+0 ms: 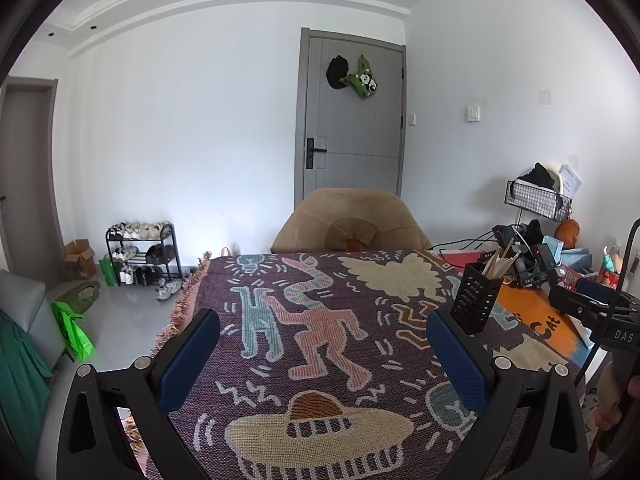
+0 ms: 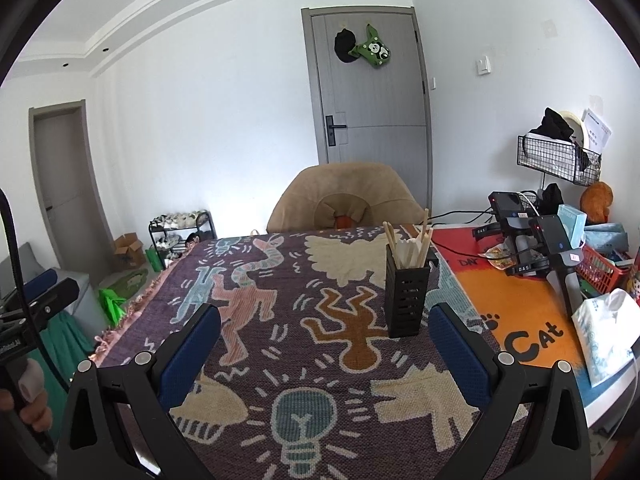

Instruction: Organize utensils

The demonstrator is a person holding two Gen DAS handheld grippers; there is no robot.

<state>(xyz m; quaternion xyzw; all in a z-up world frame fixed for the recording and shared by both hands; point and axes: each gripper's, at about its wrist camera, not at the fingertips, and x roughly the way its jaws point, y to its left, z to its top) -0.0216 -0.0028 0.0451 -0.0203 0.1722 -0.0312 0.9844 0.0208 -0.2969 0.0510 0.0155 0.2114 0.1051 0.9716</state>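
The left gripper point(image 1: 322, 344) is spread wide with nothing between its blue pads point(image 1: 191, 360), hovering above the patterned cloth point(image 1: 320, 360) that covers the table, towards the table's near edge. The right gripper point(image 2: 324, 344) is in the same state: jaws far apart, empty, touching nothing, hanging over the near part of the cloth with a light-bulb figure below it. Ahead of the right gripper, and close to its right-hand pad as seen from the wrist, stands the black slotted holder point(image 2: 408, 294), upright on the cloth near the seam where the purple pattern meets the orange mat point(image 2: 516, 304) on the table's right side. A bundle of pale wooden utensils point(image 2: 412, 246) sticks out of its top, leaning at mixed angles (whether they are chopsticks, flat sticks or both is hard to tell). No loose utensil shows anywhere on the cloth in either view, so the sorting looks finished or very nearly so; what may be left is only pulling both tools back. Beyond the far edge sits a tan chair point(image 2: 344, 196), and at the right edge lies a clutter of black devices point(image 2: 528, 236), a red basket point(image 2: 604, 274) and a white bag point(image 2: 608, 332).
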